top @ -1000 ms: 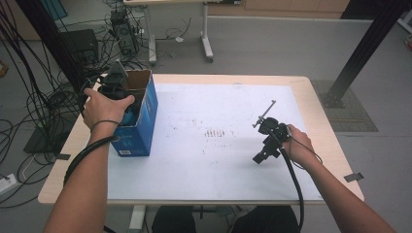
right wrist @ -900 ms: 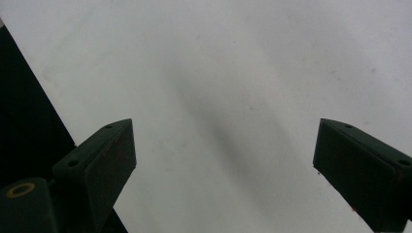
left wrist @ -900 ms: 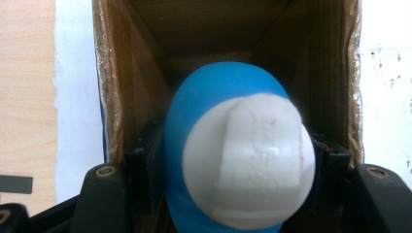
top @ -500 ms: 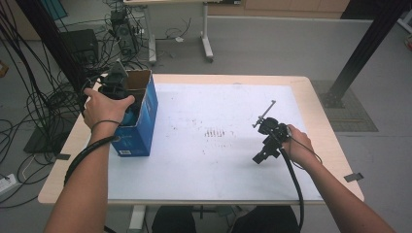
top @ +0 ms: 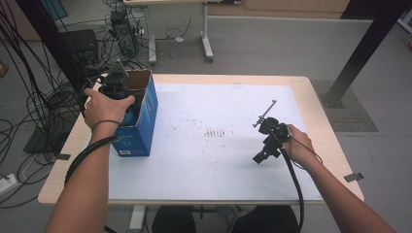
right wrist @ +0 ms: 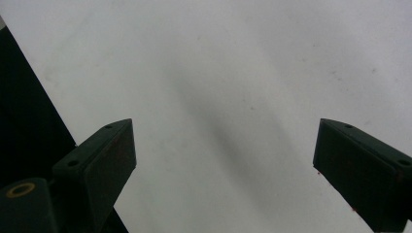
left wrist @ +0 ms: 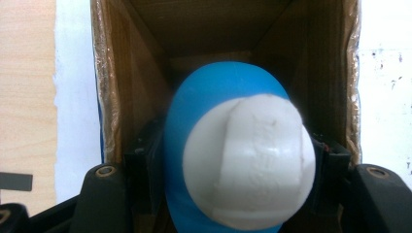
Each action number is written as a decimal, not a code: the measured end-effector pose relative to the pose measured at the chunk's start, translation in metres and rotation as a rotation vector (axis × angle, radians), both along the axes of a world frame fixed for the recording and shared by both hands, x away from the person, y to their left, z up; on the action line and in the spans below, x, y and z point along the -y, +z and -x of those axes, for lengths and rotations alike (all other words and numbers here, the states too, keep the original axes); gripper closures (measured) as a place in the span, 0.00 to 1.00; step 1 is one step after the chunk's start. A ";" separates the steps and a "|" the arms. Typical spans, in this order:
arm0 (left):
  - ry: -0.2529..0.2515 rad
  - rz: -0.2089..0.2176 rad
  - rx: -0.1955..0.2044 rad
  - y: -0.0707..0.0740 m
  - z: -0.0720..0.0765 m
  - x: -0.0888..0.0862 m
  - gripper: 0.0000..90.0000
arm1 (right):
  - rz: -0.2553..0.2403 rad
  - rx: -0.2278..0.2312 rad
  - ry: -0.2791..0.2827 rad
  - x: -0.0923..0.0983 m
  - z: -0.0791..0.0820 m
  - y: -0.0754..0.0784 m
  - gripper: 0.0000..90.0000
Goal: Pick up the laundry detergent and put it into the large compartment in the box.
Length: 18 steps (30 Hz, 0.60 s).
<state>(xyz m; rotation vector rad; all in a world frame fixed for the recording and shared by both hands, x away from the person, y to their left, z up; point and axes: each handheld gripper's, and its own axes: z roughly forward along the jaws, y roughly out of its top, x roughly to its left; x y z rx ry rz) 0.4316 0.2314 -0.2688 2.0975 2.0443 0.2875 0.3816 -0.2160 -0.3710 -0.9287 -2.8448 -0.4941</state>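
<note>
An open cardboard box with blue sides stands at the table's left. In the left gripper view my left gripper is shut on a rounded blue object with a white cap, held inside the box's brown walls. From above, the person's left hand holds that gripper over the box mouth, and a bit of the blue object shows below the hand. My right gripper rests low over the white sheet at the right; its jaws stand open with nothing between them.
The white sheet covers most of the wooden table and bears small dark marks at its middle. A cable trails from the right gripper to the near edge. Cables and equipment lie on the floor beyond the table's left.
</note>
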 end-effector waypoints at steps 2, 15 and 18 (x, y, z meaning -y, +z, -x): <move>0.001 0.003 0.001 0.000 0.000 -0.001 0.42 | -0.002 -0.001 -0.002 0.000 0.000 0.000 0.09; 0.005 -0.003 0.004 0.000 0.001 0.001 0.42 | -0.006 0.002 -0.008 0.003 0.001 0.001 0.09; 0.009 -0.003 0.004 0.000 0.001 0.002 0.42 | -0.006 0.000 -0.008 0.003 0.001 0.001 0.09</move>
